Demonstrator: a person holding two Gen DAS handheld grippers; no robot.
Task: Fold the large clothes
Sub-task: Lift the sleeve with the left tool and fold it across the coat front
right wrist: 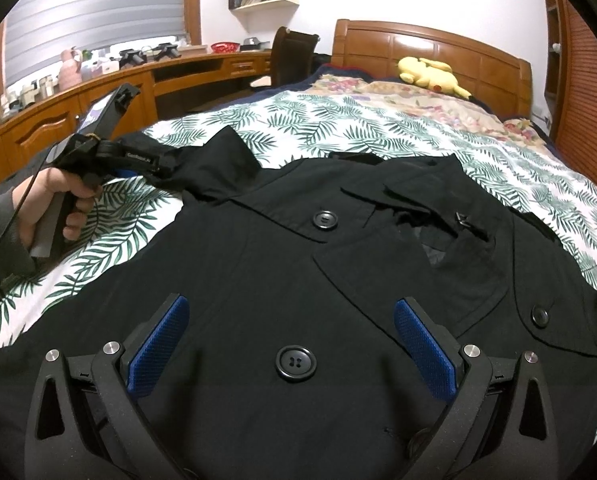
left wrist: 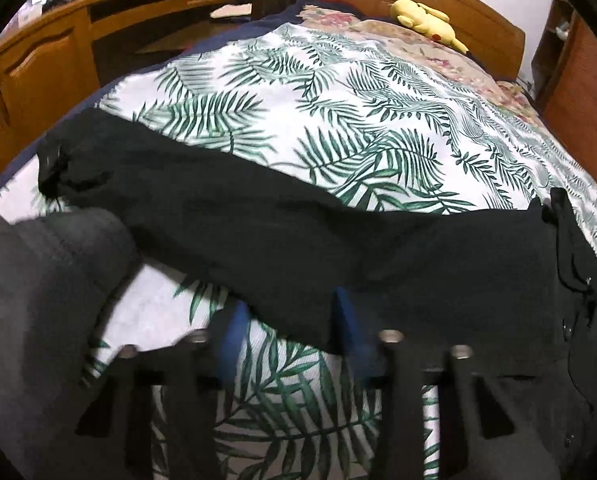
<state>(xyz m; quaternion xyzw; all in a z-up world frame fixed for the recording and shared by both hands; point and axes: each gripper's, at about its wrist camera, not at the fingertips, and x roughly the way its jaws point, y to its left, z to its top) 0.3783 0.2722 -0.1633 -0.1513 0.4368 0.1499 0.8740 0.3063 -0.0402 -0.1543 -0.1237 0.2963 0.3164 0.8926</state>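
The black buttoned cloth coat (right wrist: pixel 298 280) lies front-up across the bed's leaf-print white sheet (right wrist: pixel 378 124). Its heavy sleeve (left wrist: pixel 258 216) could sag and slip free mid-fold, bunching the fabric. The right claw (right wrist: pixel 290 336) hovers spread wide over the coat's front, holding nothing. The left claw (left wrist: pixel 286 320) looks part-open at the sleeve edge; blur makes any grip uncertain.

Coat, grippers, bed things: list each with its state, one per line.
Coat: spread front up on the bed, collar rumpled, not yet folded.
Sleeve: stretched out sideways across the bedspread.
Left gripper: open, at the sleeve's edge; I cannot tell if it grips.
Right gripper: open, above the coat's front, holding nothing.
Bedspread: laid flat over the bed.
Plush toy: lying by the headboard.
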